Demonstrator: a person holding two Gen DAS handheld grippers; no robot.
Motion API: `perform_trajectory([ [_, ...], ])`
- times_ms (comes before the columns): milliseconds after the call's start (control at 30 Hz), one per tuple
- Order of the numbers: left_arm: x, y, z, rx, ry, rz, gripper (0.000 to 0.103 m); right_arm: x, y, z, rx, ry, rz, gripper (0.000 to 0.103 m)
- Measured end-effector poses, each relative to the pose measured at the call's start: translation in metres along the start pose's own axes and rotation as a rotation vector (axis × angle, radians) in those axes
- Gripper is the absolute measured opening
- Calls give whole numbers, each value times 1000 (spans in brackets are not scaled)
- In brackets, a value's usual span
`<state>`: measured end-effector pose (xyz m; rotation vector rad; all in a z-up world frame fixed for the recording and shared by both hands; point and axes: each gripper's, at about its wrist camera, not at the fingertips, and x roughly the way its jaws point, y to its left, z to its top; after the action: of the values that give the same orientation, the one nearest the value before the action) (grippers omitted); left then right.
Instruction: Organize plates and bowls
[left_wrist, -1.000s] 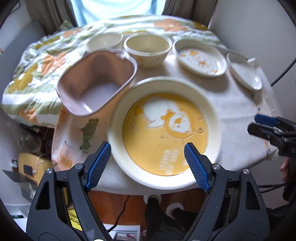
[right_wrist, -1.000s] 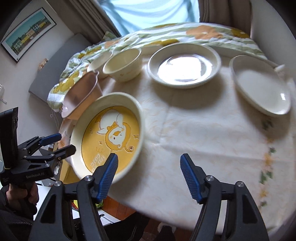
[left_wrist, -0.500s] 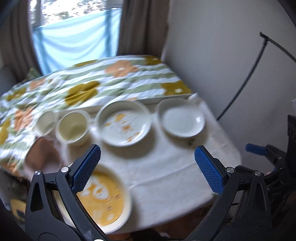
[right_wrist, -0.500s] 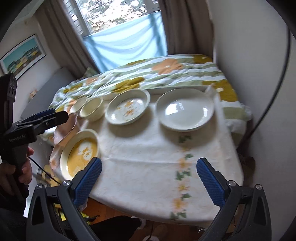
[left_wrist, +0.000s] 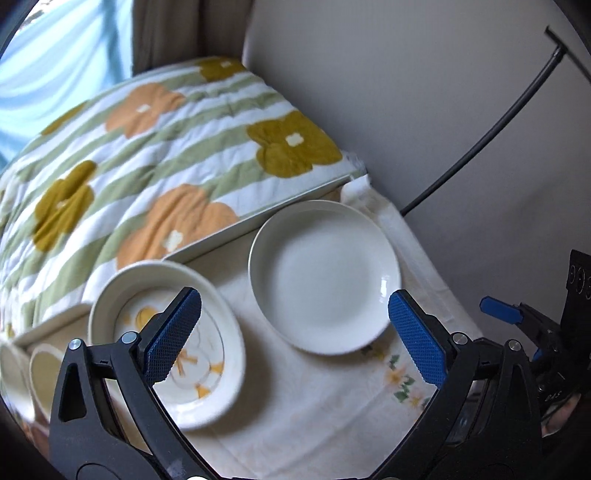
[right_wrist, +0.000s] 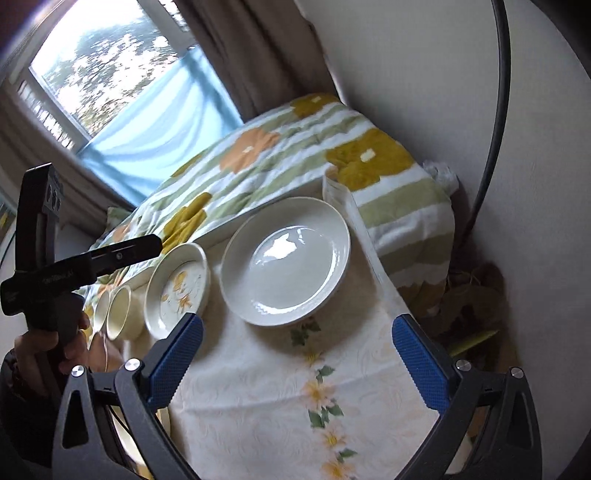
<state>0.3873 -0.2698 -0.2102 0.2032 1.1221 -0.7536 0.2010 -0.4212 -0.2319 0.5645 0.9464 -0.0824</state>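
Since both my left gripper (left_wrist: 291, 332) and right gripper (right_wrist: 295, 360) hung wide apart and empty, aimed at the plain white plate (left_wrist: 324, 277) mid-frame, I figured they'd collide or knock it into the flowered plate (left_wrist: 173, 339) at lower left.

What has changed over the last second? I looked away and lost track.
Both grippers swung away from the big yellow plate toward the plain white plate. The left gripper and right gripper have just been opening; nothing sits between either's jaws. The flowered plate, small bowls and tablecloth stayed put.

Daylit window (right_wrist: 110, 81), brown curtains (right_wrist: 266, 55) (drawn aside), plain wall (left_wrist: 424, 92).
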Motion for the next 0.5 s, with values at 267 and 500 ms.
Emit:
perform_trajectory([
  [267,94,25,21,78,166,-80,73,65,-15,2,174,41,-38,85],
  [500,127,37,24,97,219,-86,45,91,-30,2,282,63,-63,53],
])
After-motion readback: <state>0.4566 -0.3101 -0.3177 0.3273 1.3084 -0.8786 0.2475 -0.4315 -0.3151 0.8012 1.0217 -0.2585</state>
